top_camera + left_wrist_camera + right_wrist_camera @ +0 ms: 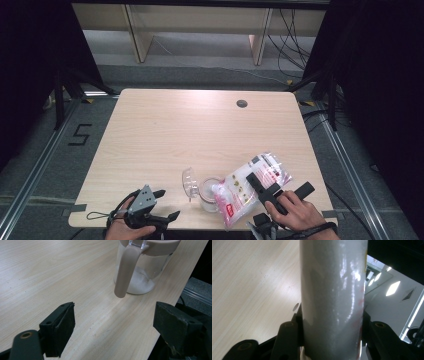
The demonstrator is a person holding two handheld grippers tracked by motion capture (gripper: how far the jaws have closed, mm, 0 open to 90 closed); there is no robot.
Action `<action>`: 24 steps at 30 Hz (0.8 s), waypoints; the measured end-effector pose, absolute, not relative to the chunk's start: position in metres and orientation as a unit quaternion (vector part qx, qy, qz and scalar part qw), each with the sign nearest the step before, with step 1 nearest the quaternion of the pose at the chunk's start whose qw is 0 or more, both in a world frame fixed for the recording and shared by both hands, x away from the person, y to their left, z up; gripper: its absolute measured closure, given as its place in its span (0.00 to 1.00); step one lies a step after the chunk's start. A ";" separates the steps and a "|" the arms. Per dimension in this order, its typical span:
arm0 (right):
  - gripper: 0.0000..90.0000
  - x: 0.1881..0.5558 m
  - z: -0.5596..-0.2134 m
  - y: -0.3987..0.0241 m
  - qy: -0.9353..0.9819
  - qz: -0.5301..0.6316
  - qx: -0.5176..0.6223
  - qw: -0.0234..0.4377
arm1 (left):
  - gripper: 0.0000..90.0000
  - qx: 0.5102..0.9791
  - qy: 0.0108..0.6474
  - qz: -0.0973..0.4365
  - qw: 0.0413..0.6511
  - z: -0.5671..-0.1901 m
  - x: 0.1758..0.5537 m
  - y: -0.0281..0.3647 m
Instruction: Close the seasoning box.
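Note:
A clear jar (209,200) with white grains at its bottom stands near the table's front edge, its hinged clear lid (190,181) flipped open to the left. In the left gripper view the jar (143,272) has a beige rim and a beige handle (126,267) hanging down its side. My right gripper (279,181) is shut on a clear bag of white grains with red print (240,189), tilted with its lower end over the jar's mouth. The bag (332,290) stands between the right gripper's (332,325) jaws. My left gripper (166,204) (113,315) rests open left of the jar, holding nothing.
The light wooden table (200,130) has a dark round grommet (241,103) near its far edge. Black curtains flank both sides. A wooden shelf frame (200,30) and cables lie on the floor beyond. A floor mark "5" (80,134) sits at the left.

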State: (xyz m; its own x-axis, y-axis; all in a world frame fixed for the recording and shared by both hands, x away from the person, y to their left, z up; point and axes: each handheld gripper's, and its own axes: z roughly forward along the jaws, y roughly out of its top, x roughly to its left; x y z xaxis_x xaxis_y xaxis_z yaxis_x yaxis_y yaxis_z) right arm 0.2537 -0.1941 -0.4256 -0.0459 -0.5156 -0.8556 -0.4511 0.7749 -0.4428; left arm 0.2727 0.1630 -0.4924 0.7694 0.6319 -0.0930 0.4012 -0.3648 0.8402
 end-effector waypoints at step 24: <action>0.69 0.256 -0.427 -0.196 0.728 -0.020 -0.332 0.599 | 0.19 0.815 0.319 0.123 0.467 -0.493 0.272 0.163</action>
State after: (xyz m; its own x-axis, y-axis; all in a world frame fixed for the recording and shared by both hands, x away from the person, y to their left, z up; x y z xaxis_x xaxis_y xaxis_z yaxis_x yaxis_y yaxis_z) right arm 0.2555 -0.1959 -0.4269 -0.0618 -0.5073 -0.8595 -0.4588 0.7792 -0.4270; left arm 0.2723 0.1625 -0.4928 0.7662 0.6350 -0.0981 0.4057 -0.3596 0.8403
